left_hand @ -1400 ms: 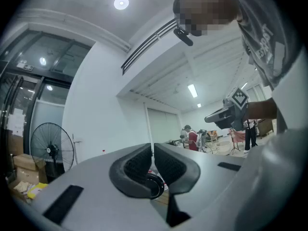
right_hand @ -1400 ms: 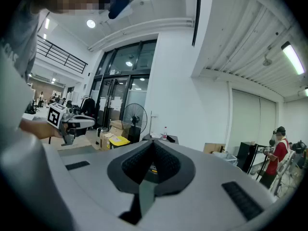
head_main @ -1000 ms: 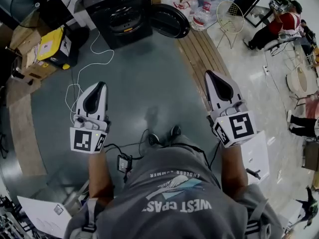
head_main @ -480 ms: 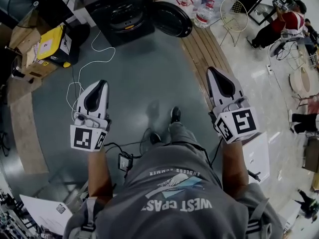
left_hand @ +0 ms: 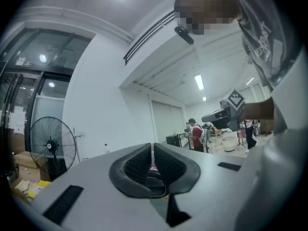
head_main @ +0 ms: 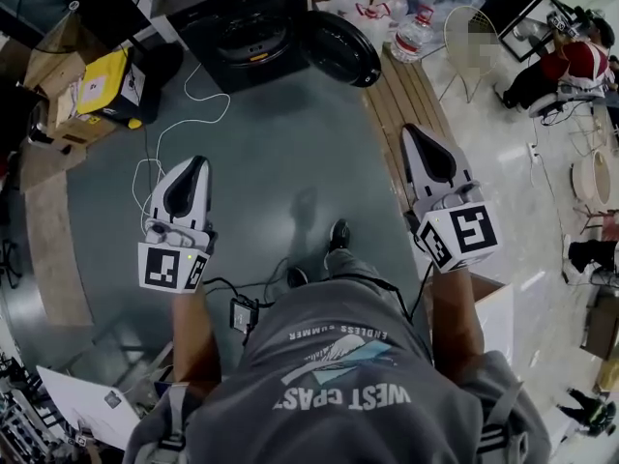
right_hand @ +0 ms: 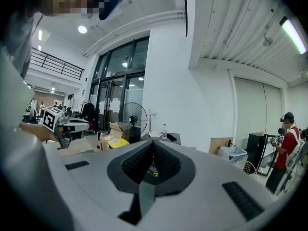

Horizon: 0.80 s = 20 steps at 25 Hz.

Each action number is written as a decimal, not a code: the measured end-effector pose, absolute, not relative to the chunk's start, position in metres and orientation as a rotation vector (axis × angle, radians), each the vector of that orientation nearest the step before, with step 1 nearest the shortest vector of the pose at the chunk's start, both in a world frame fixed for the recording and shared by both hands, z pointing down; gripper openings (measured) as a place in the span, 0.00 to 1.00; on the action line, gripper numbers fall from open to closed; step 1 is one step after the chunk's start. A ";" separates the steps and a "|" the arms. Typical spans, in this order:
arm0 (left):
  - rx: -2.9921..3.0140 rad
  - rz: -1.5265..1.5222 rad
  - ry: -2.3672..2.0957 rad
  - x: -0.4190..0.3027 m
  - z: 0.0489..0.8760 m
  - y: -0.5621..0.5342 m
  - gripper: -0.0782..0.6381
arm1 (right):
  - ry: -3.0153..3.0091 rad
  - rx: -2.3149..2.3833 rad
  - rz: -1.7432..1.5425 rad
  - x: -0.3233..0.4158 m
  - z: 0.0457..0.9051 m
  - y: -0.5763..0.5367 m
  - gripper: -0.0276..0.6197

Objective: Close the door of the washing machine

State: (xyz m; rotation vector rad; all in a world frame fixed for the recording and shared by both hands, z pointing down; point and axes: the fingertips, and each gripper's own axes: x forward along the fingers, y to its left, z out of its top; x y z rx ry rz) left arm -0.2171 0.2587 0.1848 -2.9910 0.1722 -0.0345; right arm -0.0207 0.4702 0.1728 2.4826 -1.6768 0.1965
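- Where the head view looks steeply down, the grey-green floor (head_main: 280, 143) fills its middle, with a strip of wooden boards (head_main: 401, 114) along its right edge. The 2 gripper views look level across the room and give white walls and ceiling lights instead.
- The black washing machine (head_main: 237, 27) stands at the top of the head view, its front facing the person, well apart from both grippers.
- Its round door (head_main: 340, 46) hangs open, swung out to the right of the machine's front and reaching the far end of the boards. Only the head view shows it plainly.
- A standing fan (left_hand: 52, 146) shows at full height in the left gripper view, while the head view catches only its round cage in the top left corner.
- A person in a red top (right_hand: 288, 143) appears in all 3 views, far off to the right of the machine.
- A white cable (head_main: 162, 135) trails over the floor from the machine towards the left side, seen from the head view alone.
- The left gripper (head_main: 193, 165) is held out level. Its own view shows the pads closed to a hairline slit with nothing between them, and the other gripper's marker cube off to the right.
- The right gripper (head_main: 411, 133) points slightly downward; its pads press together, empty.
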 end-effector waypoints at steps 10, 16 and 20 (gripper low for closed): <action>-2.965 -0.059 0.288 -0.164 0.183 0.245 0.15 | -1.779 2.424 0.202 0.048 0.177 0.443 0.09; -2.940 -0.068 0.360 -0.141 0.178 0.244 0.15 | -1.846 2.384 0.197 0.079 0.179 0.431 0.09; -2.939 -0.075 0.380 -0.128 0.181 0.244 0.15 | -1.872 2.362 0.208 0.095 0.187 0.425 0.09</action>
